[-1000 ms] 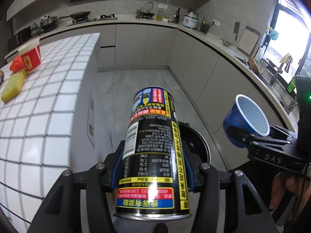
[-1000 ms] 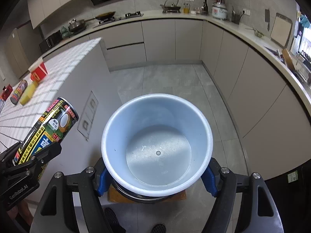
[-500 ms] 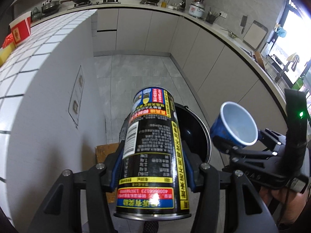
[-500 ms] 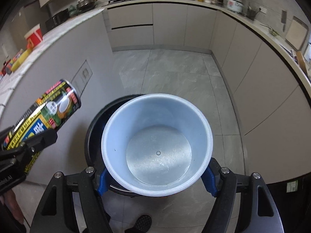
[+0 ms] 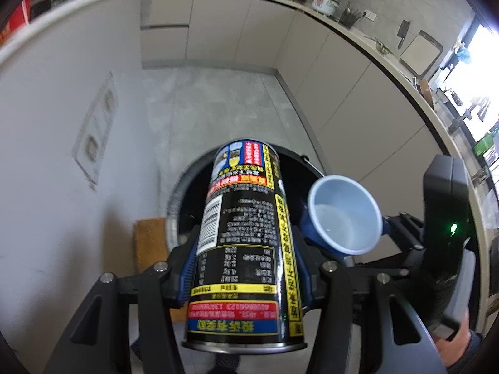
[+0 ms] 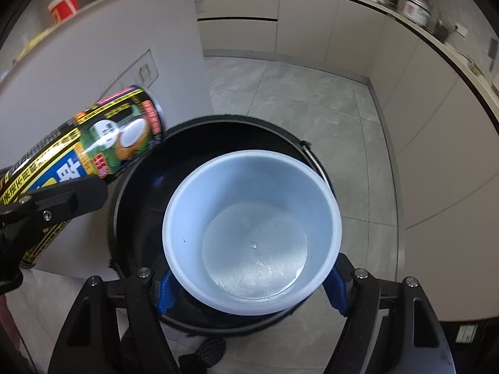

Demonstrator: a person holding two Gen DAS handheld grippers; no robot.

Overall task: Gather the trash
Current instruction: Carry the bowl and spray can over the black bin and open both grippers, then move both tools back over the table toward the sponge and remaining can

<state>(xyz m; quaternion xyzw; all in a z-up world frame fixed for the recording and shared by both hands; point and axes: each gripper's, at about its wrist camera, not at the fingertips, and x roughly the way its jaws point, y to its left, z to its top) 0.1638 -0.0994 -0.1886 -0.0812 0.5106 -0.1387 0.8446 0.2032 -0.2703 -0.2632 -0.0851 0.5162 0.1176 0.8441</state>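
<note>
The left tongs (image 5: 246,268) are closed around a tall can (image 5: 246,233), pinching it on both sides low on its body; the right tongs (image 6: 249,283) are closed around a paper cup (image 6: 251,240), pinching it on its lower wall. The can looks light and stiff, maybe empty; its smooth metal could slip, so the middle of its body is the best place to pinch. The cup looks very light and soft; a hard pinch would crush it, so low near the stiff bottom is best. The can is black with yellow, red and blue labels; the cup is blue outside, pale and empty inside. Both hang over a round black bin (image 6: 140,199) on the floor, beside the white surface (image 5: 56,131).
</note>
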